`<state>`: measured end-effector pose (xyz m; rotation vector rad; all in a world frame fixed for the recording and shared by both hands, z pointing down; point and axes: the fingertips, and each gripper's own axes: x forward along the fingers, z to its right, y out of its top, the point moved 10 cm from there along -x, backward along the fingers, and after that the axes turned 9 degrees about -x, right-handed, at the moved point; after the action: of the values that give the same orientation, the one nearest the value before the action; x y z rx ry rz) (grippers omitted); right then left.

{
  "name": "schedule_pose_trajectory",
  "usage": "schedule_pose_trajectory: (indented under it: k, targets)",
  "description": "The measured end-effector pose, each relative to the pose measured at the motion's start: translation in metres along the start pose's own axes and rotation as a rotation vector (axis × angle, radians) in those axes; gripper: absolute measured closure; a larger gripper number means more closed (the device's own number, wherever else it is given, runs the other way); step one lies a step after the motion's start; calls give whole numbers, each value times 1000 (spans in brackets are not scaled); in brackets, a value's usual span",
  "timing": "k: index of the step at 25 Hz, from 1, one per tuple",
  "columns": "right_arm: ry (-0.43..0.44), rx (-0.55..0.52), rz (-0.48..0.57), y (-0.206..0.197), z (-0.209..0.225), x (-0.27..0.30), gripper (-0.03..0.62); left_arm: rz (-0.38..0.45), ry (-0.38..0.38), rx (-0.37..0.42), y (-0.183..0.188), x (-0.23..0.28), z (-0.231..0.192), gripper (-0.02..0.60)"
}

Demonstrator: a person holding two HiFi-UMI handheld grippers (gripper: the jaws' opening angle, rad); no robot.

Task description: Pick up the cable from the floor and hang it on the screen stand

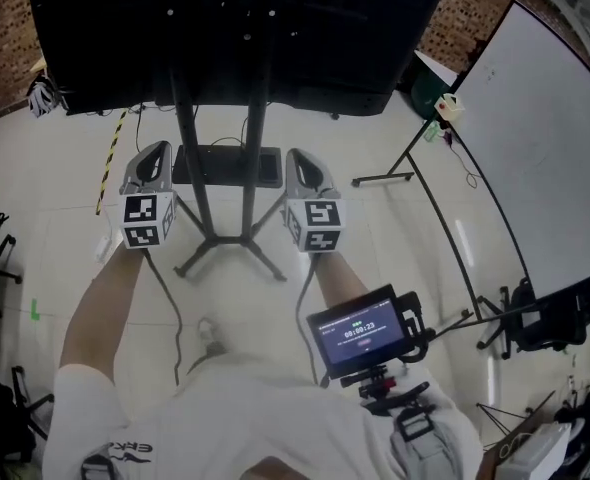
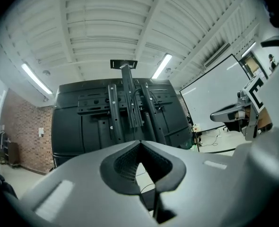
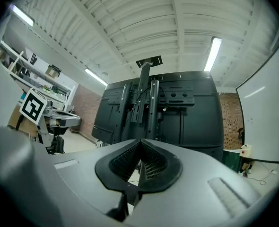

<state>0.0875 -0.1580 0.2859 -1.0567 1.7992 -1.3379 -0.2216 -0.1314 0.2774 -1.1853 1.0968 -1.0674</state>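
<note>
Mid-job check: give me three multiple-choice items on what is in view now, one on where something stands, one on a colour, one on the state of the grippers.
1. In the head view, on which side of the screen stand is the whiteboard?
A. left
B. right
C. directly in front of it, toward the person

2. What colour is the back of the screen?
A. white
B. red
C. black

3. How are the left gripper and the right gripper?
A. both shut and empty
B. both wide open
C. both shut on a cable

Answers:
1 B: the board runs along the right edge of the head view.
2 C: the rear panel is black in every view.
3 A: each gripper view shows the jaws together with nothing between them.
</note>
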Motion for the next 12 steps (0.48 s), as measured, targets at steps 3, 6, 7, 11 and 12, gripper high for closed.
schedule_pose_trajectory:
  k: [3, 6, 7, 11, 12]
  targets:
    - [24, 31, -18, -15, -4, -24, 580, -23, 12, 11, -8, -30, 22, 580]
    - [38, 62, -39, -24, -10, -45, 580, -33, 20, 0, -14, -56, 36, 580]
    - [43, 69, -40, -25, -12, -52, 580, -33, 23, -8, -15, -63, 41, 580]
    - [60, 84, -17, -25, -26, -83, 580, -12, 7, -35, -18, -94, 61, 580]
    - [67, 86, -10, -25, -31, -91, 580, -3, -3, -34, -19, -103, 67, 580]
